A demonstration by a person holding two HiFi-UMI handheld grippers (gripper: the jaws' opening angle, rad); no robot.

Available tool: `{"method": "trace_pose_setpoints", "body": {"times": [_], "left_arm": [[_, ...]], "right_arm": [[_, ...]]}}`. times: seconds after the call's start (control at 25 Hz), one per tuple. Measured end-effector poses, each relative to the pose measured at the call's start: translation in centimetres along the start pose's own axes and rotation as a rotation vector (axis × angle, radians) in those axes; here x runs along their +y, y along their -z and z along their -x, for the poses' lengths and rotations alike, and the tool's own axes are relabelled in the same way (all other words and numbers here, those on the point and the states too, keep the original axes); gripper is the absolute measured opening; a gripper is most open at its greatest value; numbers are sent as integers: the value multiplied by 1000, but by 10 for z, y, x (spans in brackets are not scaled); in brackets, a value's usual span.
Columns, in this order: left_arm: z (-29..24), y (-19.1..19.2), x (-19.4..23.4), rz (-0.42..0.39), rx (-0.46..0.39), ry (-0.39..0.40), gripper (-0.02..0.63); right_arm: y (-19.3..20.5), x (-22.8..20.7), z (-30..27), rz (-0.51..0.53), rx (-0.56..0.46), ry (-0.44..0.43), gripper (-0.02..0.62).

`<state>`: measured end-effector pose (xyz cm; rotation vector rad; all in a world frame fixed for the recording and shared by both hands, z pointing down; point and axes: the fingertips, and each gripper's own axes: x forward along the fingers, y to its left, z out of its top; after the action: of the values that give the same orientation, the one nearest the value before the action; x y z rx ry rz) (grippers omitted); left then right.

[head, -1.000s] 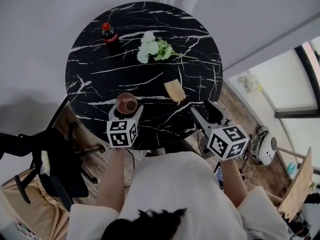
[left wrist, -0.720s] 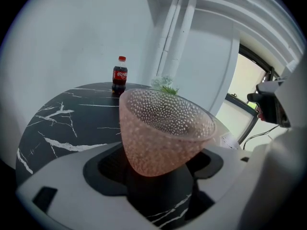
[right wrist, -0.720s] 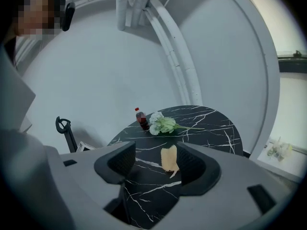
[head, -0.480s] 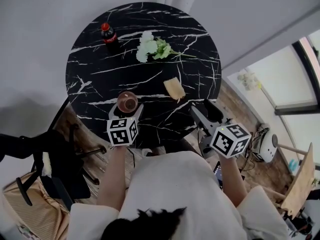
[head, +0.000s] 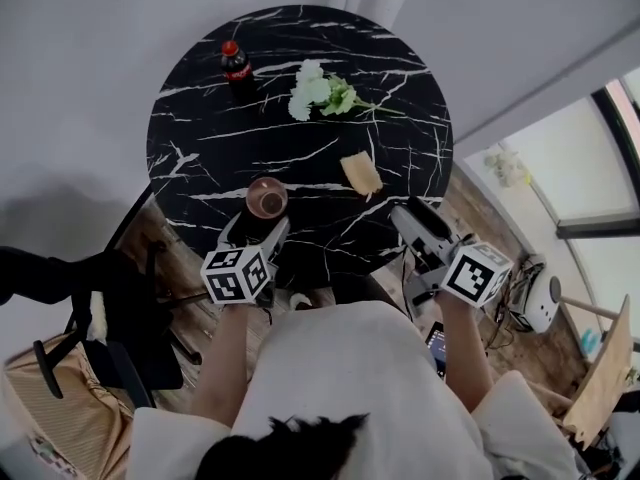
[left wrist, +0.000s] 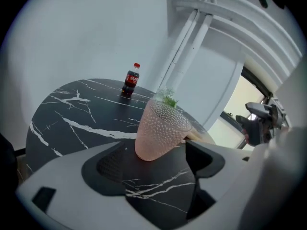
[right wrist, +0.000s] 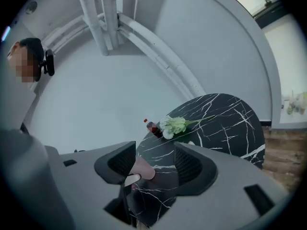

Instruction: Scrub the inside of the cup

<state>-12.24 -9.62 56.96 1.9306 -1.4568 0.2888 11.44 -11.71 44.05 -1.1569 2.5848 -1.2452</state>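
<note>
Cup (head: 266, 198) comes first: it is pink and bumpy, and it stands upright on the near side of the big round surface (head: 300, 148). That surface is black with white lines like cracks. A person in a white top (head: 340, 368) stands at its near edge and holds one tool in each hand.

A dark chair (head: 100, 298) sits on the floor to the left.

The left gripper (head: 256, 228) points at the cup. Its jaws are spread wide. The cup's bottom sits just at their tips with a gap on each side, so nothing is pinched.

The right gripper (head: 418, 213) is off to the right, at the surface's edge and well apart from the cup. Its jaws are spread too, and they hold nothing.

A bunch of white and green flowers (head: 322, 93) lies on the far side. A small cola bottle (head: 237, 68) with a red cap stands upright to the left of the flowers. A flat tan pad (head: 361, 174) lies near the cup, on its right.
</note>
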Motion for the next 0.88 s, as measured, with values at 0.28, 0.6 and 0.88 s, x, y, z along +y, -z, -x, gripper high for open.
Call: {"method": "trace_pose_setpoints", "body": {"times": [0.28, 0.6, 0.88], "left_arm": [[46, -2, -13, 77, -88, 69, 275], [98, -44, -27, 44, -271, 114, 63], [114, -42, -45, -68, -251, 170, 12]], "right_arm": [[7, 19, 0, 0, -24, -41, 237], [22, 19, -4, 114, 48, 62, 60], [59, 15, -8, 344, 218, 15, 40]]}}
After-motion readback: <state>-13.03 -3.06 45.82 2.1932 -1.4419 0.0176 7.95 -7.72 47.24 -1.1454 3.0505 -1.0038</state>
